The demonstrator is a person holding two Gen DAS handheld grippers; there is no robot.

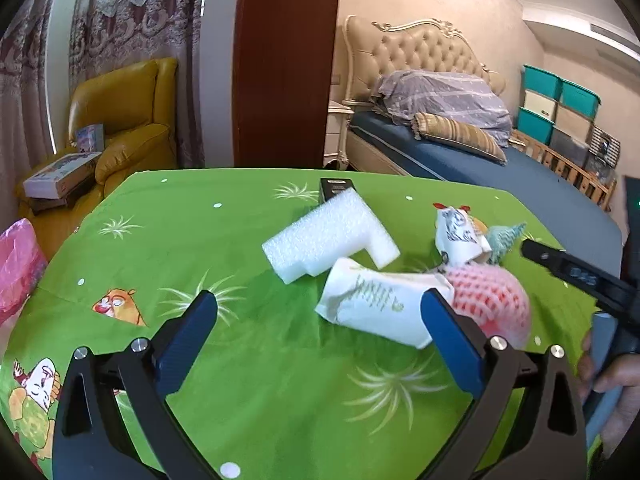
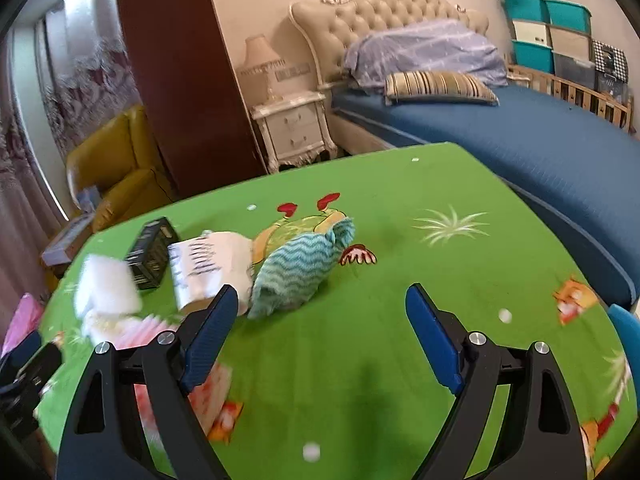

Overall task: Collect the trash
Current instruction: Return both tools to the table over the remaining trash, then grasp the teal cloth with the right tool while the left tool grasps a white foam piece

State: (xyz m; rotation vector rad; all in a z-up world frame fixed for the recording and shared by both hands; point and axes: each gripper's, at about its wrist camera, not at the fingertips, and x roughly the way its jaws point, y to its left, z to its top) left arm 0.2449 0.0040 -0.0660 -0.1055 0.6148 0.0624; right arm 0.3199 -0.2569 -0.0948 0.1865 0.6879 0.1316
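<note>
Presently, left gripper [image 1: 320, 312]: jaws wide apart, nothing held, low over the green tablecloth [image 1: 248, 360].
Right gripper [image 2: 320, 304]: jaws wide apart, nothing held.
Trash: foam block [image 1: 328, 240], crumpled paper [image 1: 376, 300], pink net [image 1: 492, 300], paper cup [image 1: 460, 236], teal cloth [image 2: 300, 268], clustered mid-table.
Black box [image 2: 152, 252]: behind the foam.

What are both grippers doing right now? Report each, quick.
Left gripper: open, holding nothing, above the green tablecloth.
Right gripper: open, holding nothing.
</note>
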